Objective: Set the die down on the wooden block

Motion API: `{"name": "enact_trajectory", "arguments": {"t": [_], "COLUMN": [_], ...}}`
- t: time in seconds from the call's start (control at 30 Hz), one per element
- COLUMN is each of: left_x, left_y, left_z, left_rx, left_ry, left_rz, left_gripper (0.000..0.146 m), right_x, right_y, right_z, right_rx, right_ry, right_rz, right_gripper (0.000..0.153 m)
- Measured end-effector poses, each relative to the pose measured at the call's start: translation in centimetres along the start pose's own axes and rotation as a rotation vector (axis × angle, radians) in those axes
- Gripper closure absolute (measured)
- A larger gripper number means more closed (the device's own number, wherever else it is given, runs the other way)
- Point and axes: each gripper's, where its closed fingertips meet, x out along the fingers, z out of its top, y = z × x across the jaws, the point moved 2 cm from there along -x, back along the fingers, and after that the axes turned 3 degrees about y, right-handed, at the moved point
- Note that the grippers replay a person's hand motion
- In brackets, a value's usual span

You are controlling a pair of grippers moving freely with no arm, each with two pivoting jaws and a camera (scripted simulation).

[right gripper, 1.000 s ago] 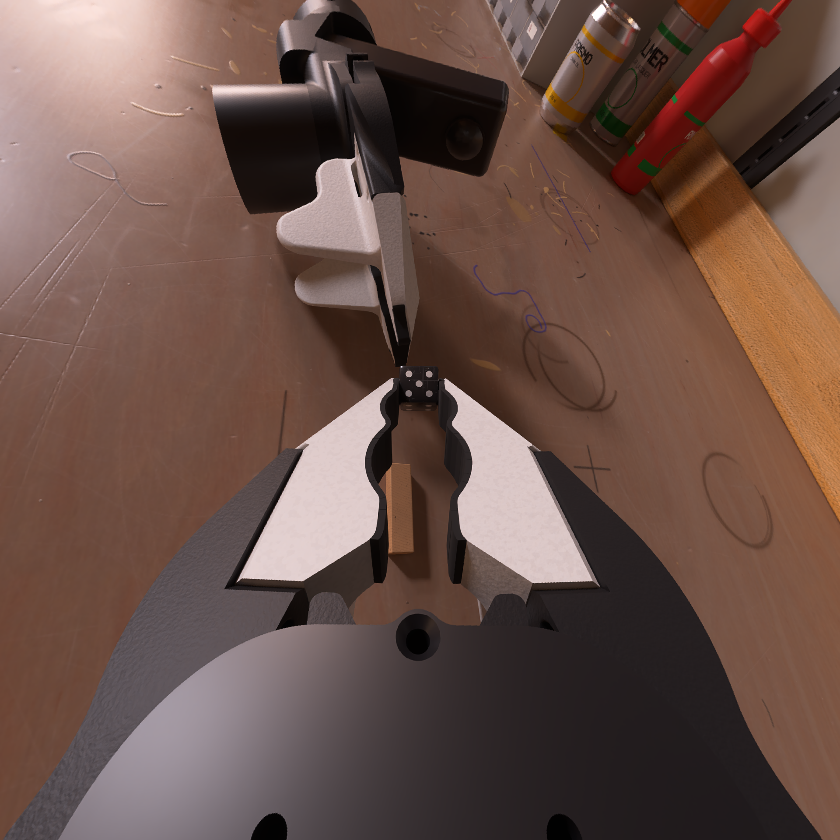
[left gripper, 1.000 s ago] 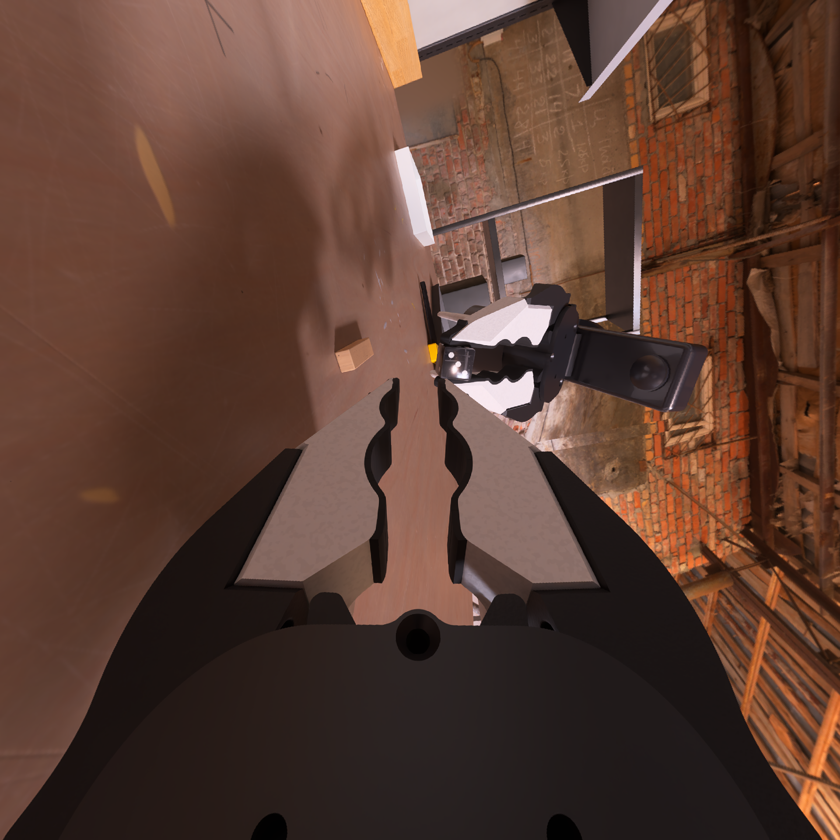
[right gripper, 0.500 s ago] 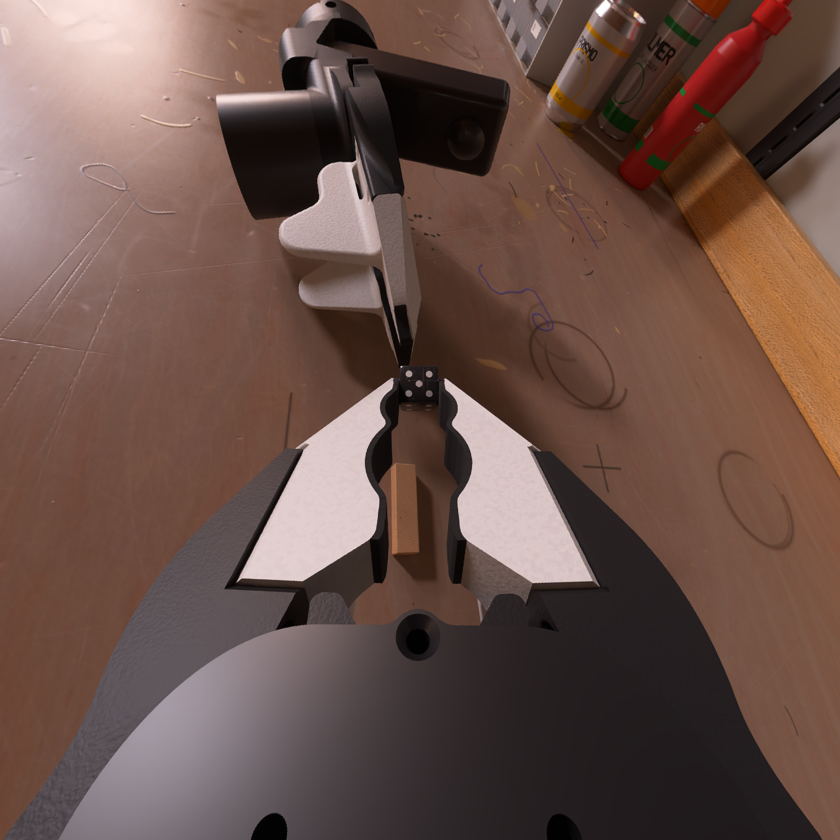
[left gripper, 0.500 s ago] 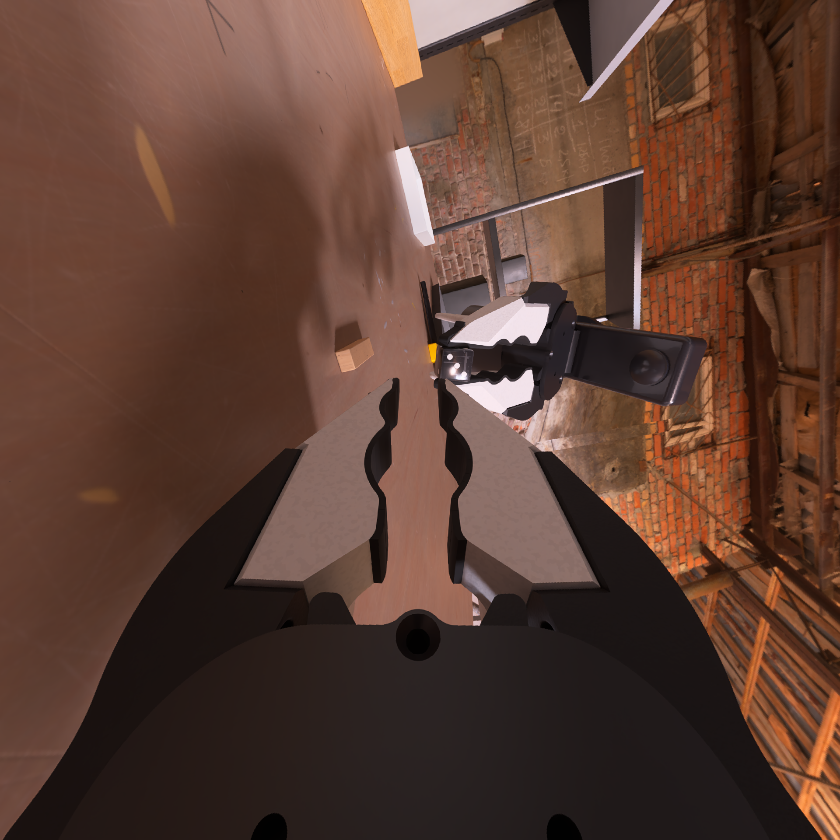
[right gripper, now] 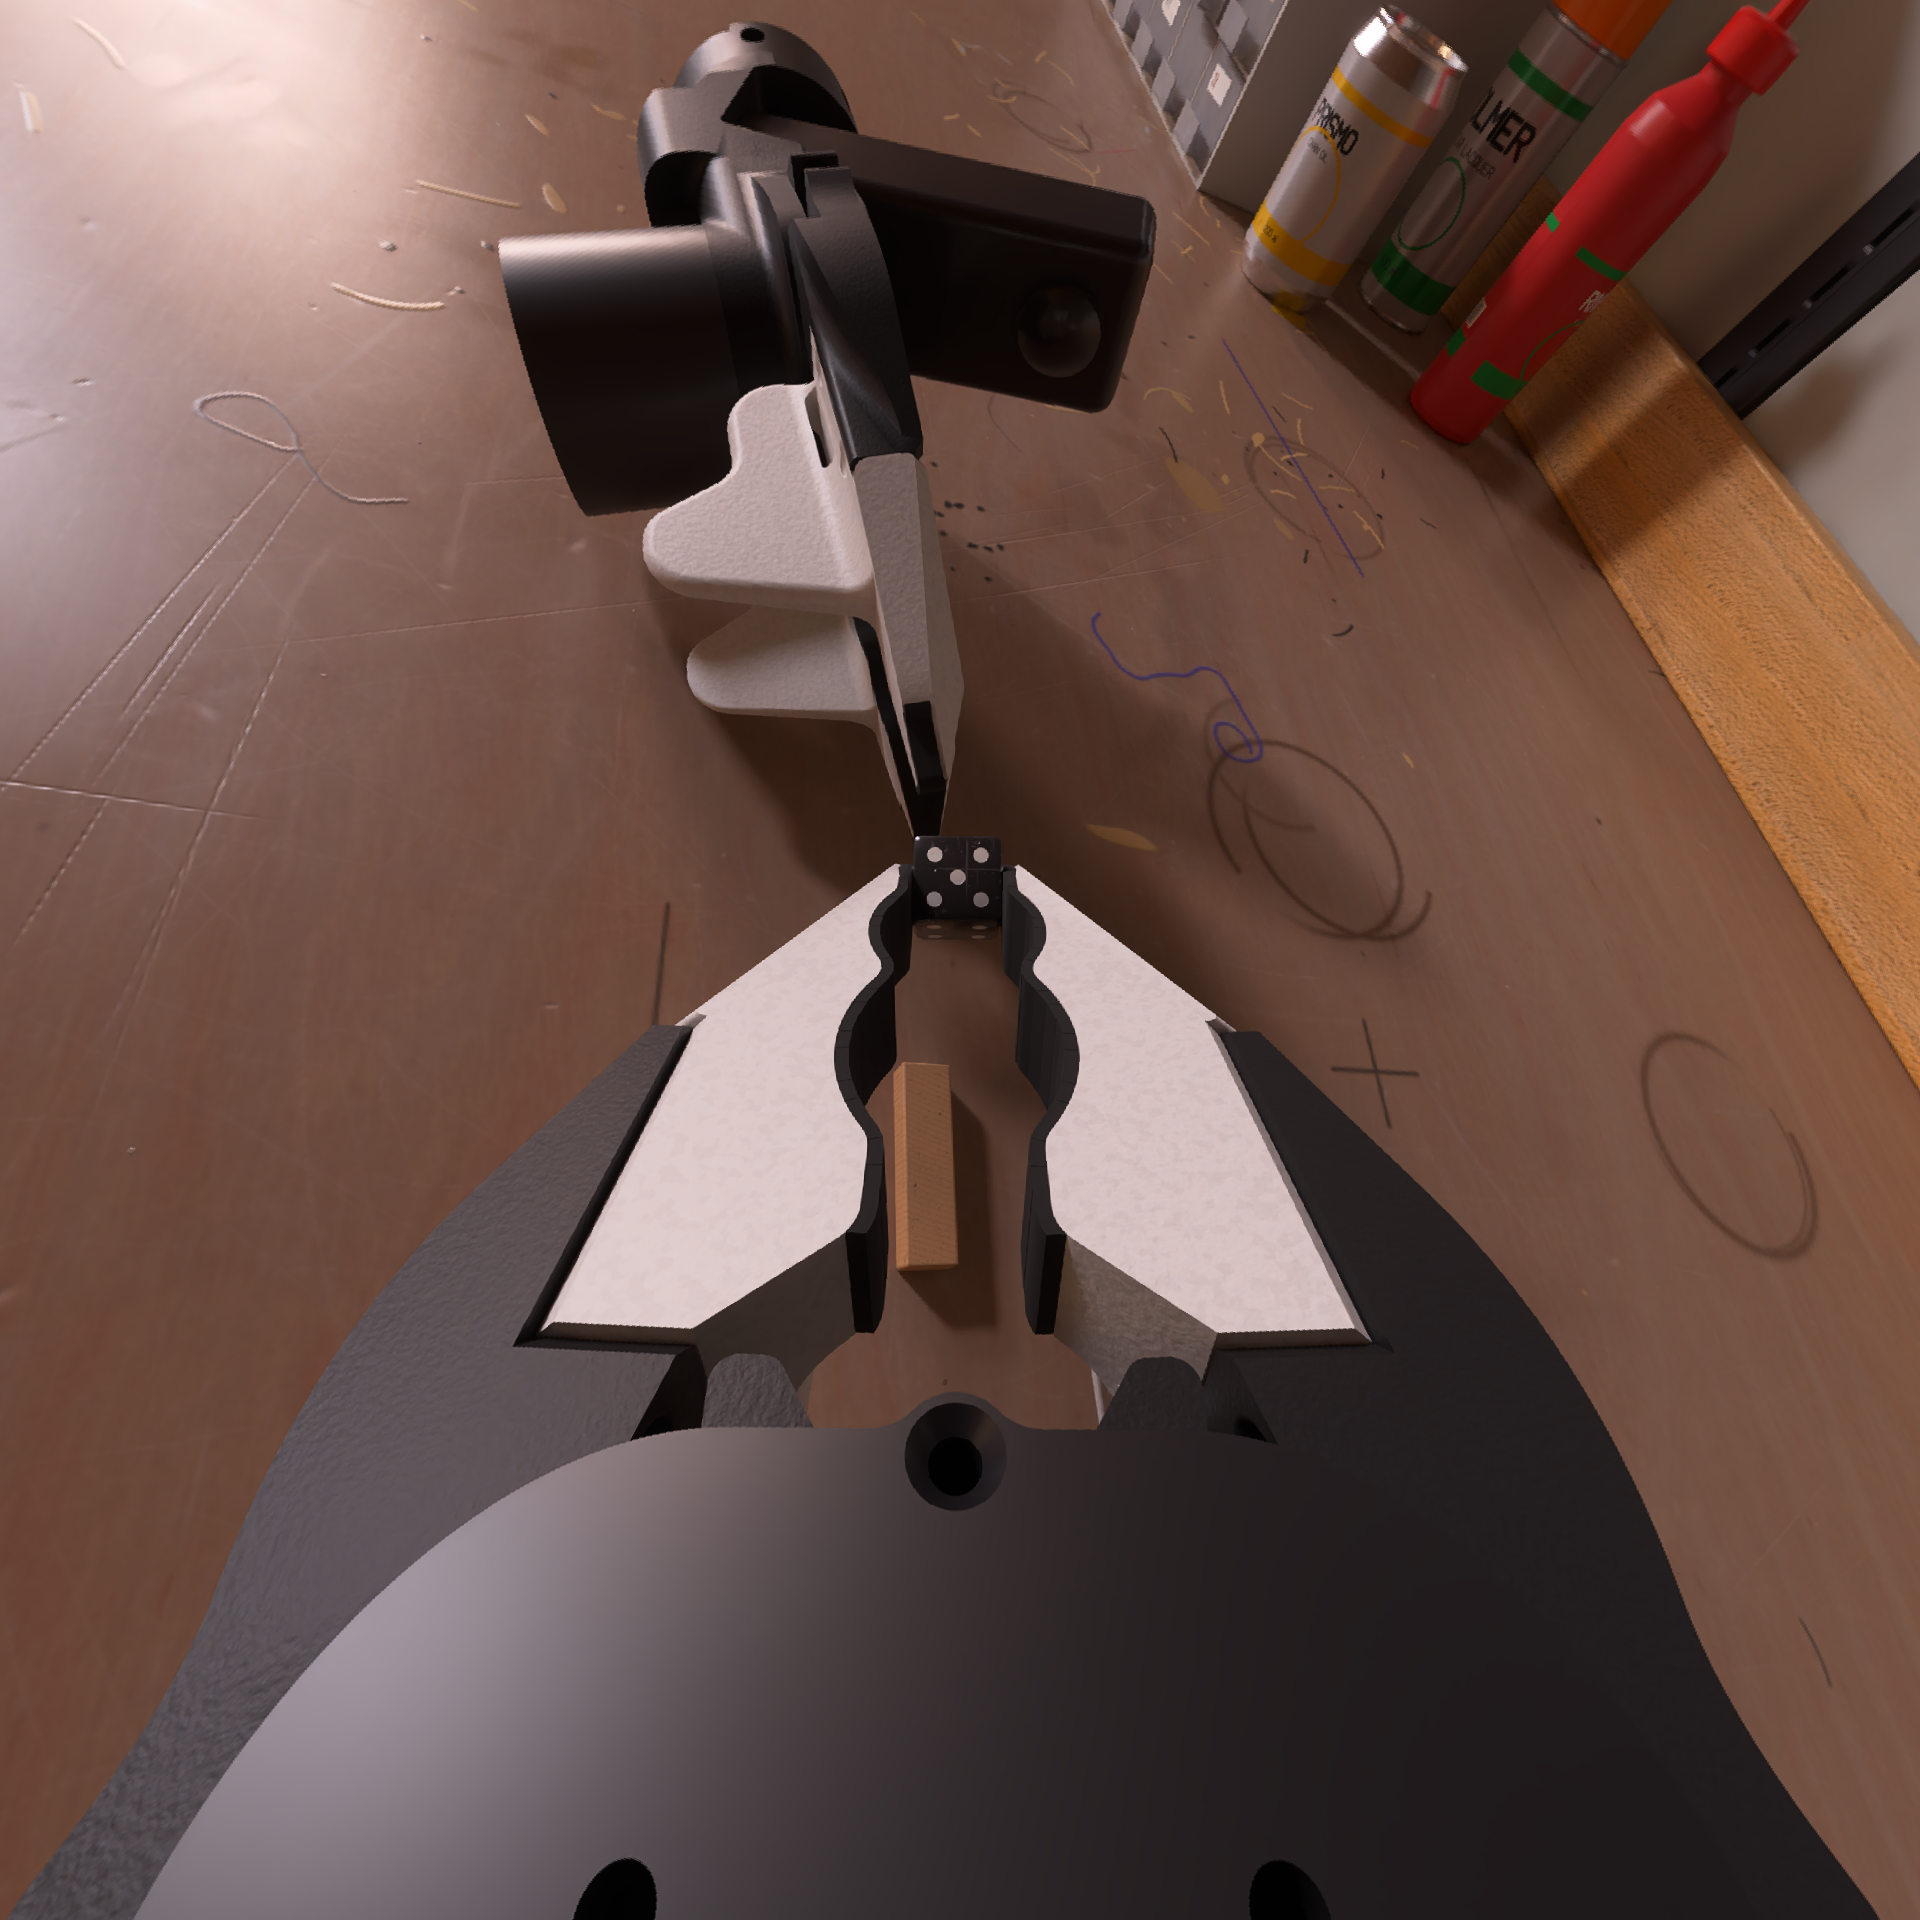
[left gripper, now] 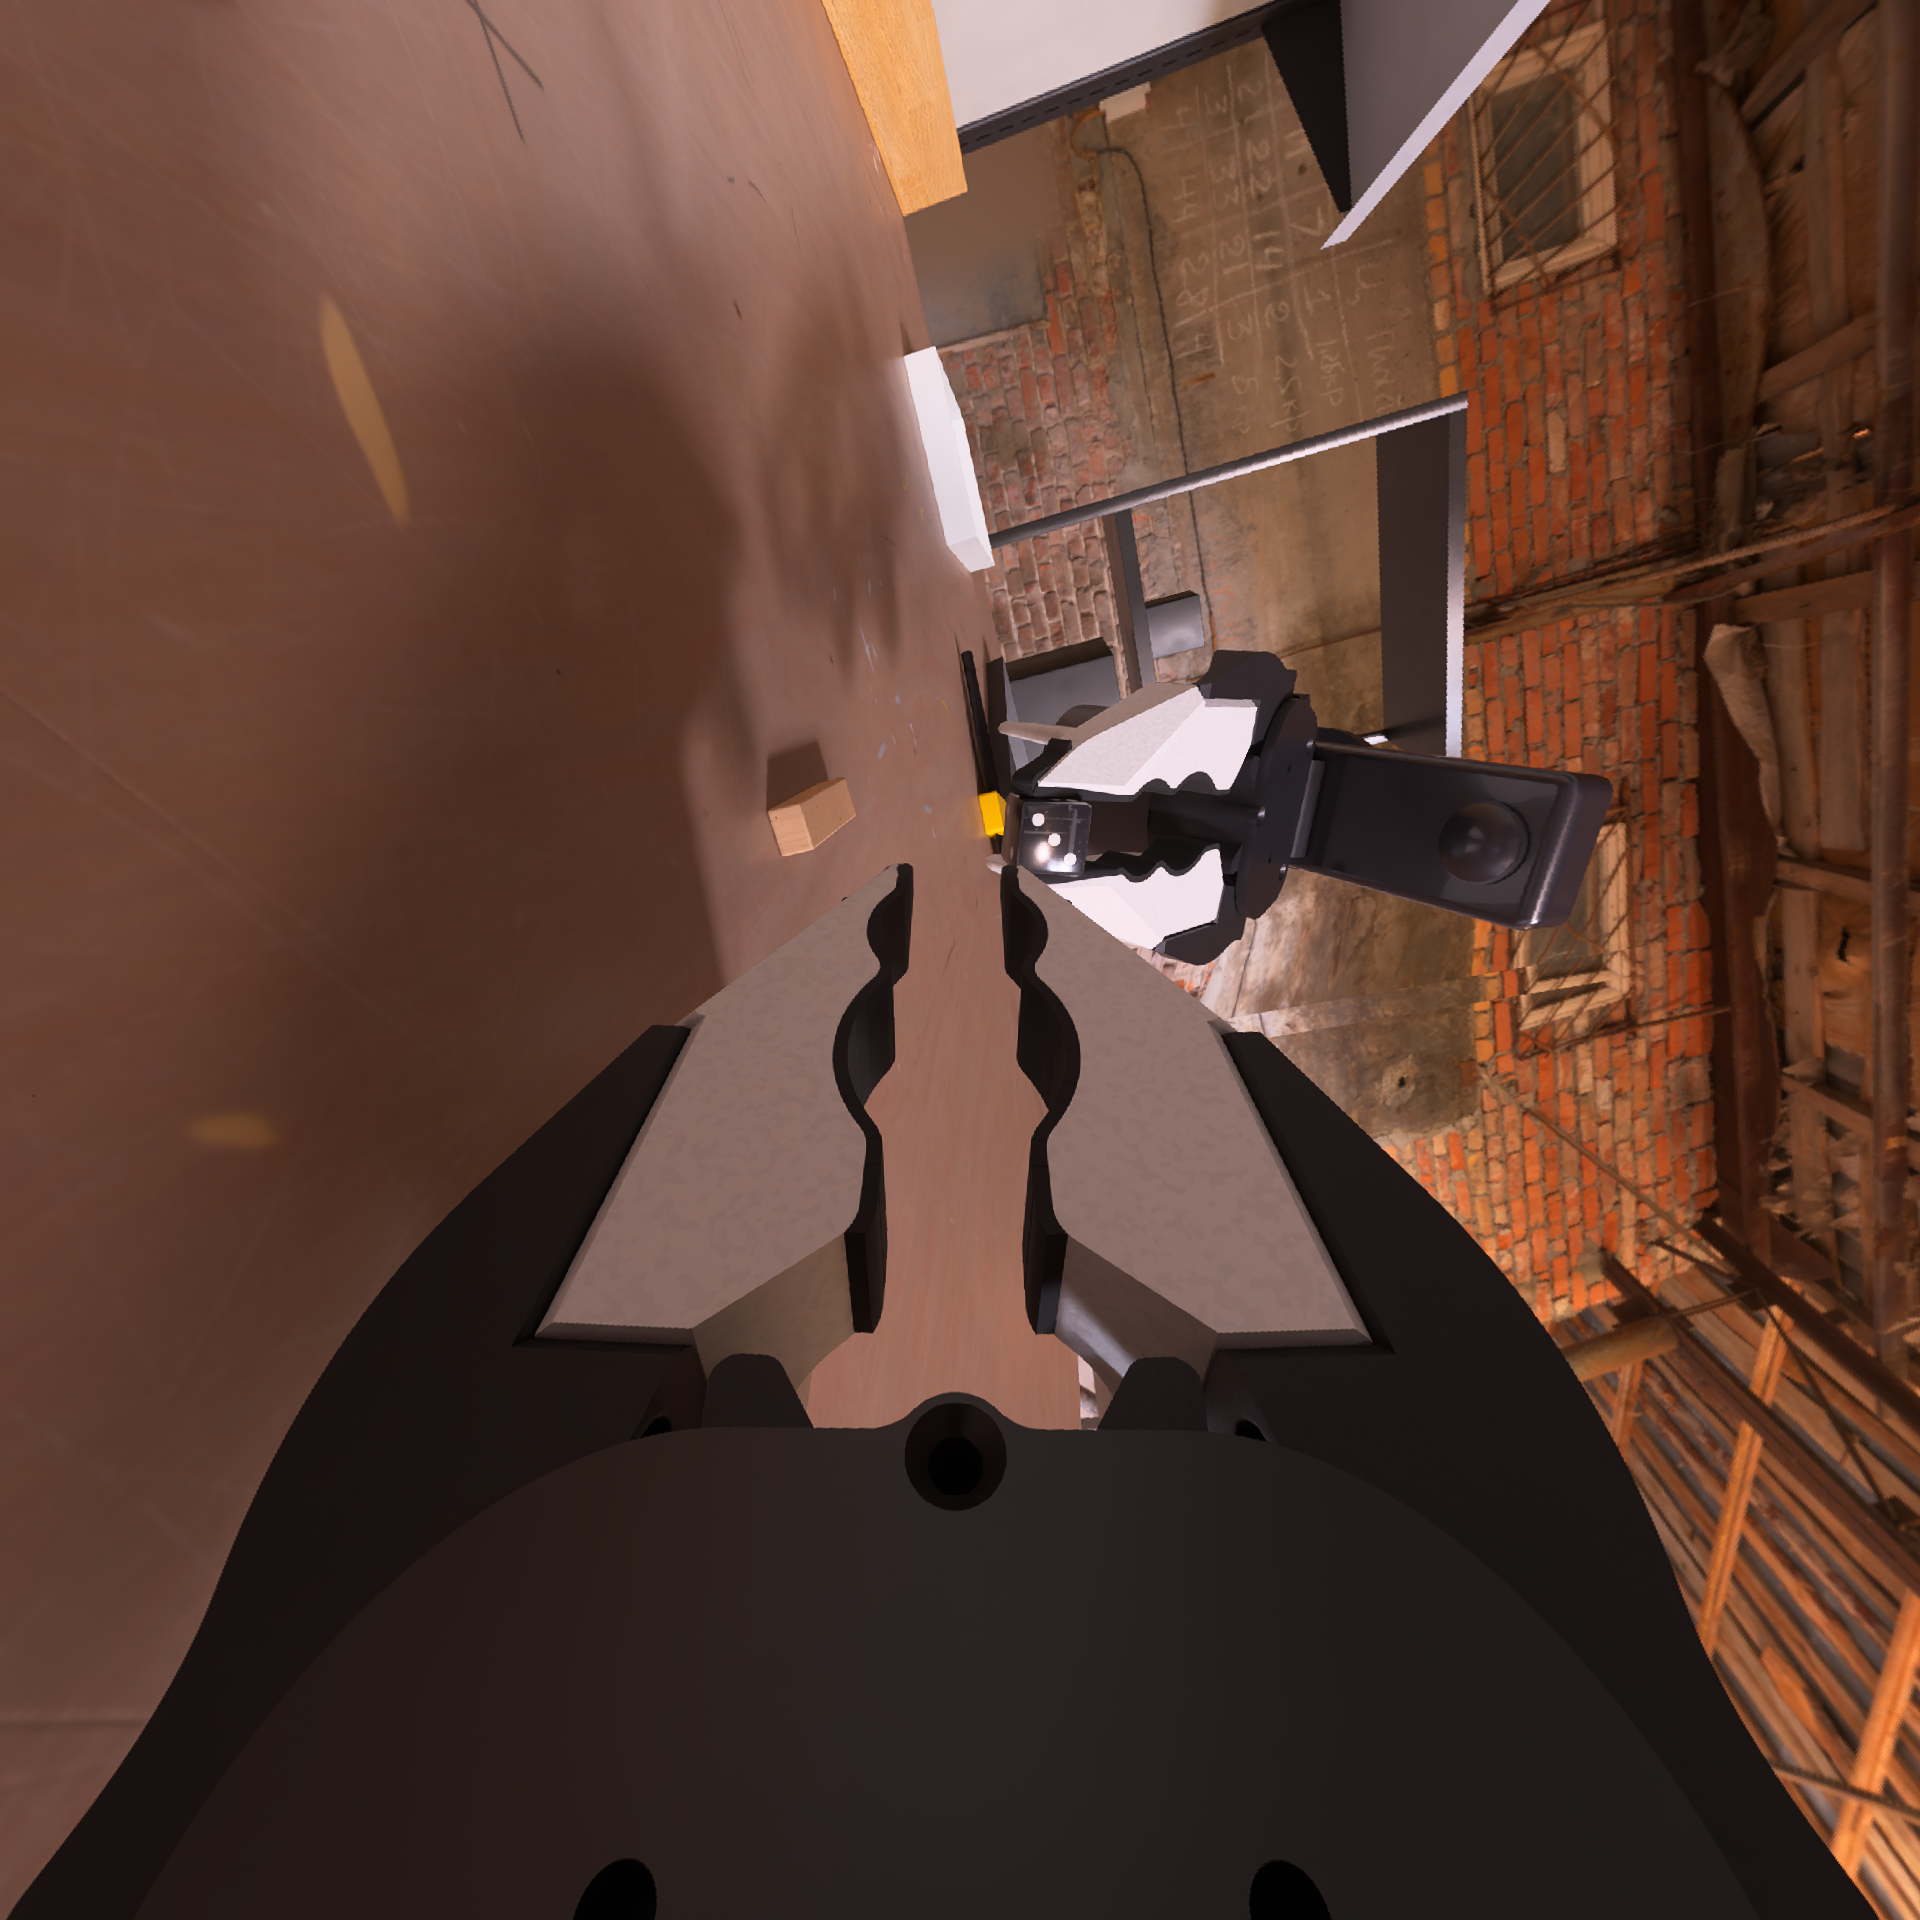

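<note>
My right gripper [right gripper: 956,881] is shut on a small black die [right gripper: 956,883] with white pips, pinched at the fingertips and held above the brown table. The wooden block [right gripper: 923,1179] lies flat on the table below, seen between my right fingers, nearer than the die. My left gripper [left gripper: 953,883] is turned on its side, empty, its jaws a narrow gap apart. In the right wrist view its tips [right gripper: 925,790] almost touch the die. The left wrist view shows the right gripper [left gripper: 1055,844], the die [left gripper: 1055,836] and the block [left gripper: 810,810].
Two spray cans [right gripper: 1340,156] and a red squeeze bottle [right gripper: 1590,239] stand at the far right by a raised wooden ledge [right gripper: 1745,644]. A white slab [left gripper: 951,457] and a small yellow object [left gripper: 990,812] lie farther along the table [right gripper: 312,831].
My right gripper has shifted slightly with the die still in it; the block shows a little nearer between its fingers. My left gripper has not visibly moved.
</note>
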Motion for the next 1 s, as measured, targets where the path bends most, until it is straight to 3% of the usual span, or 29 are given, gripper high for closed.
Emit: {"name": "enact_trajectory", "arguments": {"t": [0.33,0.47,0.67,1.0], "left_x": [-0.1,-1.2,-1.4,-1.4], "left_y": [0.0,0.3,0.2,0.2], "left_z": [0.2,1.6,1.9,1.9], "left_rx": [-0.001,-0.008,-0.036,-0.041], "left_ry": [-0.011,-0.161,-0.172,-0.168], "left_rz": [0.001,0.028,-0.001,-0.01], "left_gripper": [0.129,0.129,0.129,0.129], "right_x": [-0.1,-0.8,-0.3,-0.3], "right_y": [0.1,-0.7,-0.2,-0.4], "right_z": [0.0,-1.6,-5.6,-5.8], "right_rx": [-0.008,-0.055,0.061,0.133], "right_ry": [0.0,0.078,0.244,0.274], "right_rz": [0.011,0.0,0.136,0.125], "right_gripper": [0.137,0.137,0.137,0.129]}}
